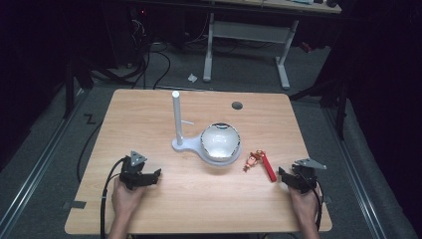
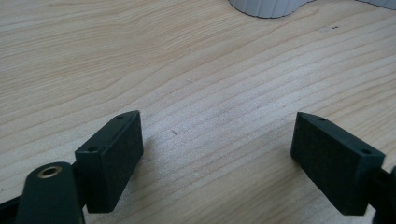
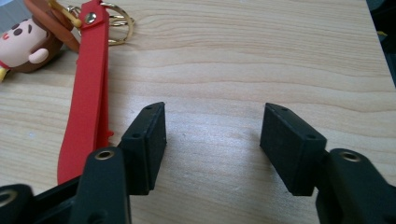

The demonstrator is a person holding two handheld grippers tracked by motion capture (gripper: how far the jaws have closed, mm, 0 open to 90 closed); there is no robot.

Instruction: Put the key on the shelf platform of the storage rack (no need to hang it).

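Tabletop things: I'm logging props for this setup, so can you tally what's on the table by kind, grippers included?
White stand with upright post: 1
Bowl on the stand's base: 1
Keychain, red strap with a small figure: 1
Handheld grippers: 2, the left gripper and the right gripper, both open
Total: 5

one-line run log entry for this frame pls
left gripper: open, empty, over bare wooden table | right gripper: open, empty, beside red strap keychain with monkey charm | keychain: flat on table, untouched
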